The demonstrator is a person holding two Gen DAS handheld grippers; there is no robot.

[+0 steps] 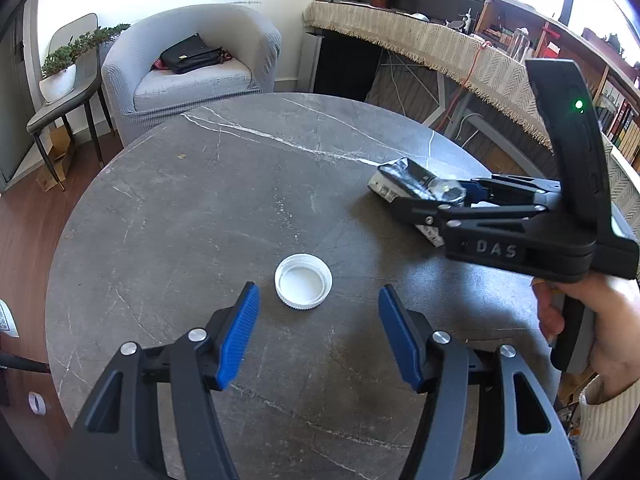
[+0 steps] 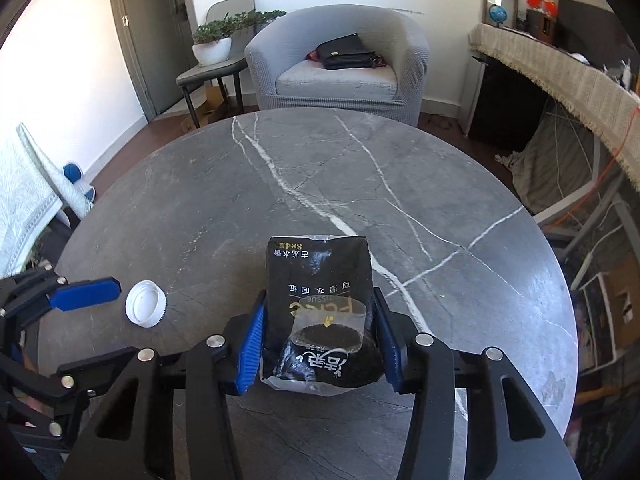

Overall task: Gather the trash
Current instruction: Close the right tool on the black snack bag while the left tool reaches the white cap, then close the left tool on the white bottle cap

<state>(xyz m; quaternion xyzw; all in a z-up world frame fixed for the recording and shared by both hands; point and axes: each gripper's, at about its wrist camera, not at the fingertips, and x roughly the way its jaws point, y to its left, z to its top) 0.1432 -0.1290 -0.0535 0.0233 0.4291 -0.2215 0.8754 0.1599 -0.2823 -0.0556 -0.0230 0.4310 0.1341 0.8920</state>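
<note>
A white bottle cap (image 1: pixel 303 281) lies open side up on the round grey marble table (image 1: pixel 240 184). My left gripper (image 1: pixel 318 322) is open, its blue pads on either side just short of the cap. The cap also shows in the right wrist view (image 2: pixel 145 303), with the left gripper's finger (image 2: pixel 86 293) beside it. My right gripper (image 2: pixel 320 344) is shut on a black tissue packet (image 2: pixel 320 308), its pads pressing both sides. In the left wrist view the packet (image 1: pixel 404 182) sits at the table's right side in the right gripper (image 1: pixel 430 202).
A grey armchair (image 2: pixel 340 64) with a black bag (image 2: pixel 346 54) stands beyond the table. A side chair with a potted plant (image 2: pixel 212 46) is to its left. A long desk with a fringed cloth (image 1: pixel 432 40) runs along the right.
</note>
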